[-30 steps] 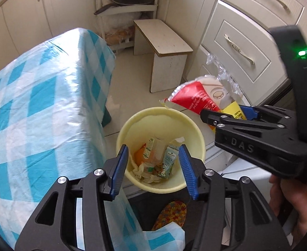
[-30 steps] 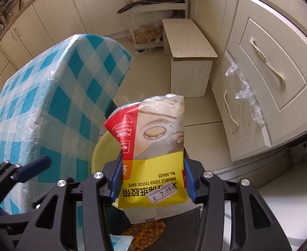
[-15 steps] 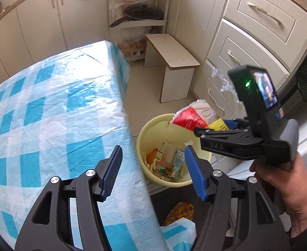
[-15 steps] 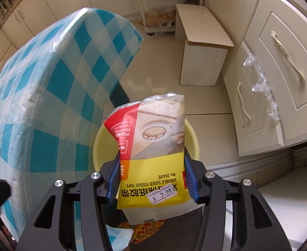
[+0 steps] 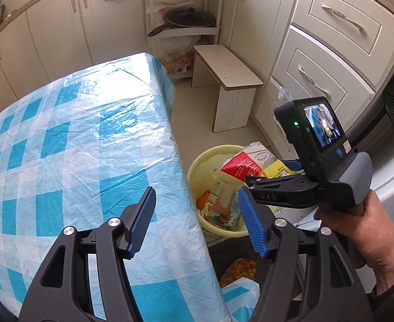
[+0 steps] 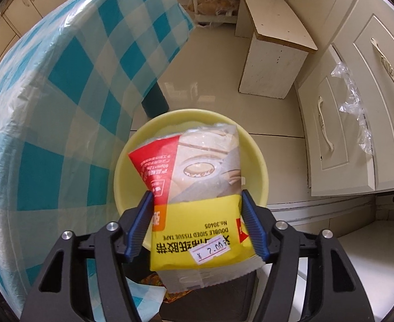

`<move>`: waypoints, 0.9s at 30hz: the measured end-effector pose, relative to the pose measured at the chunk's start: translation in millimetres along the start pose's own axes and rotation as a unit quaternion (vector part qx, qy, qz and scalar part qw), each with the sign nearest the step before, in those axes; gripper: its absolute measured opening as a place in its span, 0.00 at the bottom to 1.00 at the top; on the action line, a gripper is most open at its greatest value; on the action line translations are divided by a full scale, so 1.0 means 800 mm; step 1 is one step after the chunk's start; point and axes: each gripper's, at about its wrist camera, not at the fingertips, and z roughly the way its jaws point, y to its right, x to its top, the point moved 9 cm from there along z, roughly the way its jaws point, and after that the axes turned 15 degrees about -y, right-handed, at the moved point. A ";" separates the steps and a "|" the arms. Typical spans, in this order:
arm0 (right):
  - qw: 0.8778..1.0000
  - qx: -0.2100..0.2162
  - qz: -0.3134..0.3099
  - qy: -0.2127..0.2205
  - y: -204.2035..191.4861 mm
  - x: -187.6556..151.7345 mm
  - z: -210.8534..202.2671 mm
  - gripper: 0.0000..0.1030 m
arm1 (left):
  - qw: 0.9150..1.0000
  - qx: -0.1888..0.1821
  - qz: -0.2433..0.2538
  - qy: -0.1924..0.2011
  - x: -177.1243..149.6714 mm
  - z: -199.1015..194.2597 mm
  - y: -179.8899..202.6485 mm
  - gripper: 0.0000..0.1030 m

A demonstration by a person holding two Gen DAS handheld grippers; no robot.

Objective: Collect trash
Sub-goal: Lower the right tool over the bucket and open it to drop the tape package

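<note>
Your right gripper (image 6: pixel 197 224), clamped on the packet (image 6: pixel 197 201), has moved from beside the bin (image 6: pixel 258 158) to right over it. Left gripper (image 5: pixel 197 221) has backed off over the table (image 5: pixel 76 147), jaws apart, empty. Drop looks next.

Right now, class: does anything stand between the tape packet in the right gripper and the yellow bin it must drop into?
Nothing visible does. The right gripper holds the tape packet above the open yellow bin, which holds only earlier trash.
</note>
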 end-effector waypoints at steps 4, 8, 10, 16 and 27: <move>1.000 -0.001 0.000 -0.004 -0.001 0.001 0.002 0.69 | 1.000 0.002 0.006 0.002 -0.004 -0.003 0.001 0.61; 1.000 0.003 -0.009 -0.017 -0.008 -0.003 0.008 0.79 | 1.000 0.003 0.004 0.002 -0.005 -0.006 -0.002 0.62; 1.000 -0.003 -0.012 -0.020 -0.010 -0.003 0.009 0.79 | 1.000 0.005 0.003 0.003 -0.006 -0.008 -0.004 0.62; 1.000 -0.005 0.004 -0.006 -0.001 -0.002 -0.003 0.79 | 1.000 0.012 0.003 0.009 -0.008 -0.018 -0.011 0.63; 0.997 -0.030 0.047 0.054 0.014 0.000 -0.055 0.83 | 0.999 0.022 0.017 0.032 -0.019 -0.056 -0.011 0.70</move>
